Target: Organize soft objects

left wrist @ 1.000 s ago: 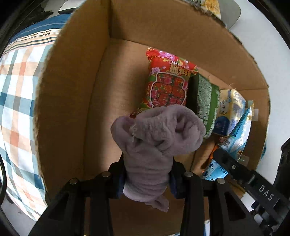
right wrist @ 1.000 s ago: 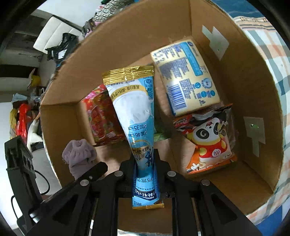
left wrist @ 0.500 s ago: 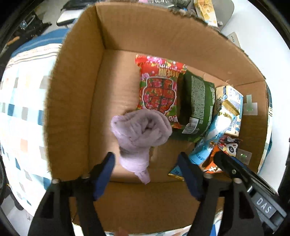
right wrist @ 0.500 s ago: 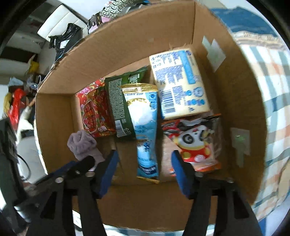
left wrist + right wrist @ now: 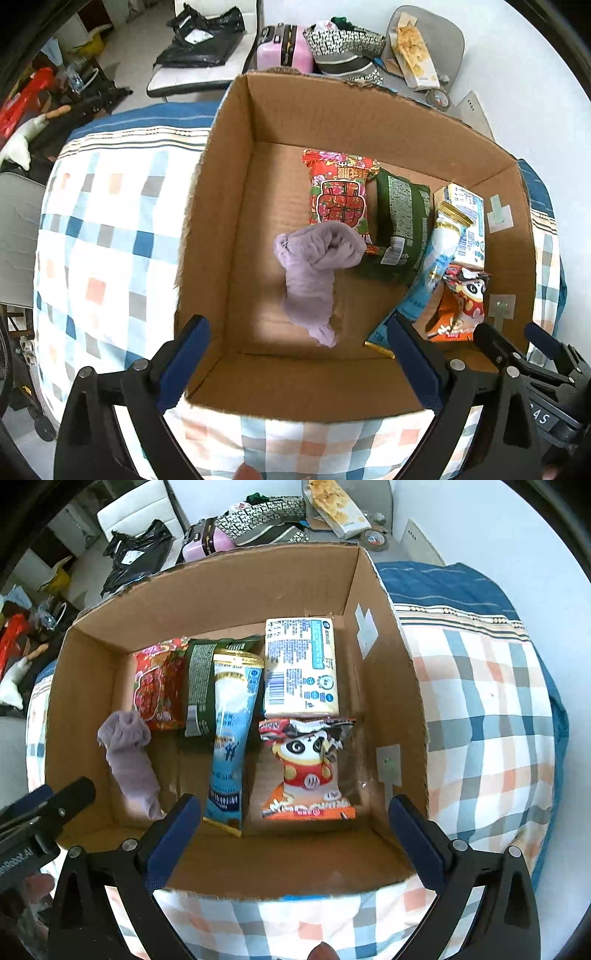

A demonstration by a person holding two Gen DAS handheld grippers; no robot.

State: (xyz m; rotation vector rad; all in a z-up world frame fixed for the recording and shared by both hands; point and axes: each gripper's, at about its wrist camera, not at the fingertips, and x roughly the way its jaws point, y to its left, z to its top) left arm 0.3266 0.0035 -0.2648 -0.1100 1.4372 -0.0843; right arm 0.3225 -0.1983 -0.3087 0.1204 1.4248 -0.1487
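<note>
An open cardboard box sits on a checked bedspread. Inside lie a lilac rolled cloth, a red snack bag, a green packet, a long blue-and-gold packet, a white-and-blue pack and a panda snack bag. My left gripper is open and empty above the box's near wall. My right gripper is open and empty above the near wall too.
The checked bedspread surrounds the box. Beyond it are a pink suitcase, patterned bags and a black bag on a chair. The other gripper shows at the edge of each view.
Both grippers opened and pulled back up out of the box. The lilac cloth and the blue-and-gold packet were let go and now lie on the box floor.
</note>
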